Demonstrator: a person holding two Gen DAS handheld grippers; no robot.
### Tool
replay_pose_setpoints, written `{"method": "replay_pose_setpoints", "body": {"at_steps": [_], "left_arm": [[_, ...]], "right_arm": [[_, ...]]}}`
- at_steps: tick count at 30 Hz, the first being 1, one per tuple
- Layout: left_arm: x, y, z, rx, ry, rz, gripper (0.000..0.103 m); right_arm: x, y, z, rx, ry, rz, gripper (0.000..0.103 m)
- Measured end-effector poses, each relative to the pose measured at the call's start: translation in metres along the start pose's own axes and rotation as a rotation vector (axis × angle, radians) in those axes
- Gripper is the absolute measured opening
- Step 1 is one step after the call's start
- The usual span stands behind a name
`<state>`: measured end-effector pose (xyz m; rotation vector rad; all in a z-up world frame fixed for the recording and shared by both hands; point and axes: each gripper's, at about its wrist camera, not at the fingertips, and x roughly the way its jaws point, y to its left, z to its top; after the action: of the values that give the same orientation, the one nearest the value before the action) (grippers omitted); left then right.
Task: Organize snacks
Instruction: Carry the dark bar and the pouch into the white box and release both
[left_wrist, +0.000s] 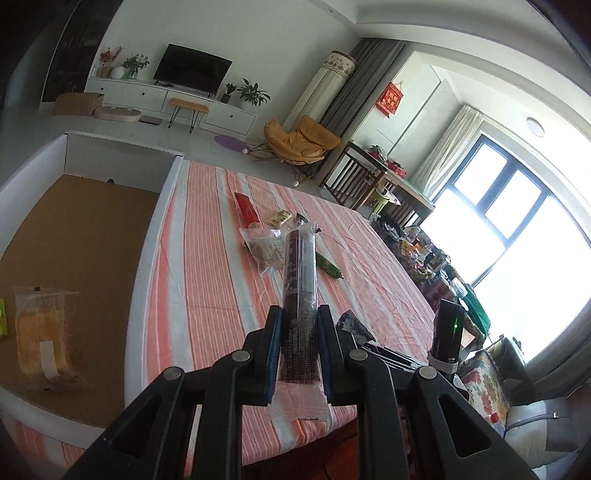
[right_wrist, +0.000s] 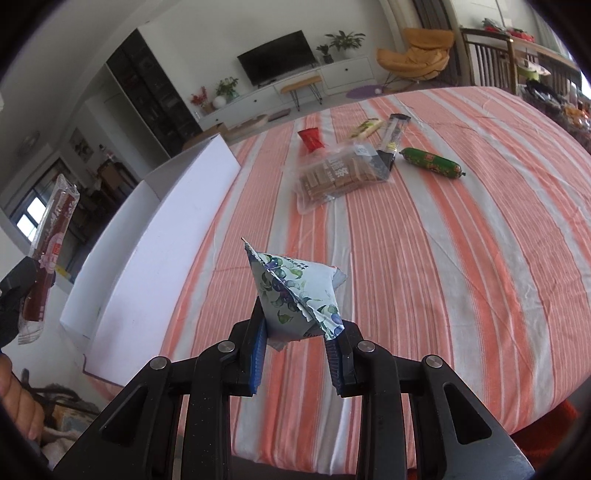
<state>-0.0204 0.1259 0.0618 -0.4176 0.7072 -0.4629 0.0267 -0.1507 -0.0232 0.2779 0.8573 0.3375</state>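
A: Left gripper (left_wrist: 298, 334): pads pressed on a long dark snack stick (left_wrist: 300, 291) in clear wrap, held upright above the striped tabletop (left_wrist: 207, 280). What of the other?

B: Right gripper (right_wrist: 295, 345): pinching a pyramid-shaped floral packet (right_wrist: 295, 291), lifted clear of the cloth. The left gripper (right_wrist: 18, 291) with its stick (right_wrist: 51, 236) shows at the left edge of the right wrist view, beside the white box (right_wrist: 166, 236).

A: Box contents: a yellow pastry bag (left_wrist: 42, 332) on the brown floor of the box (left_wrist: 151, 258), with a green item just at the frame edge.

B: Remaining on the tabletop (right_wrist: 461, 258), grouped near the far side: clear biscuit bag (right_wrist: 340, 177), green sausage (right_wrist: 432, 162), red packet (right_wrist: 310, 139), a pale yellow packet (right_wrist: 367, 128), and a dark stick packet (right_wrist: 393, 138) touching the biscuit bag.
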Motion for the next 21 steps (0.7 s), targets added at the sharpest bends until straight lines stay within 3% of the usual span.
{"method": "replay_pose_setpoints", "body": {"at_steps": [6,11,18,20,21], "left_arm": [[-0.053,0.049,0.029,-0.058,-0.136,0.121,0.018],[-0.094,0.101,0.041,-0.110,-0.212,0.276,0.018],[-0.101,0.159,0.036,-0.123,-0.191,0.485,0.018],[-0.087,0.173,0.034,-0.103,-0.168,0.589,0.019],[-0.080,0.179,0.032,-0.087,-0.161,0.657,0.022]], "right_arm": [[-0.015,0.040,0.019,-0.092,-0.033,0.041,0.029],[-0.022,0.113,0.052,-0.223,-0.048,0.171,0.029],[0.010,0.213,0.068,-0.320,0.062,0.378,0.030],[0.030,0.232,0.069,-0.340,0.070,0.381,0.034],[0.041,0.241,0.070,-0.354,0.068,0.359,0.048]]}}
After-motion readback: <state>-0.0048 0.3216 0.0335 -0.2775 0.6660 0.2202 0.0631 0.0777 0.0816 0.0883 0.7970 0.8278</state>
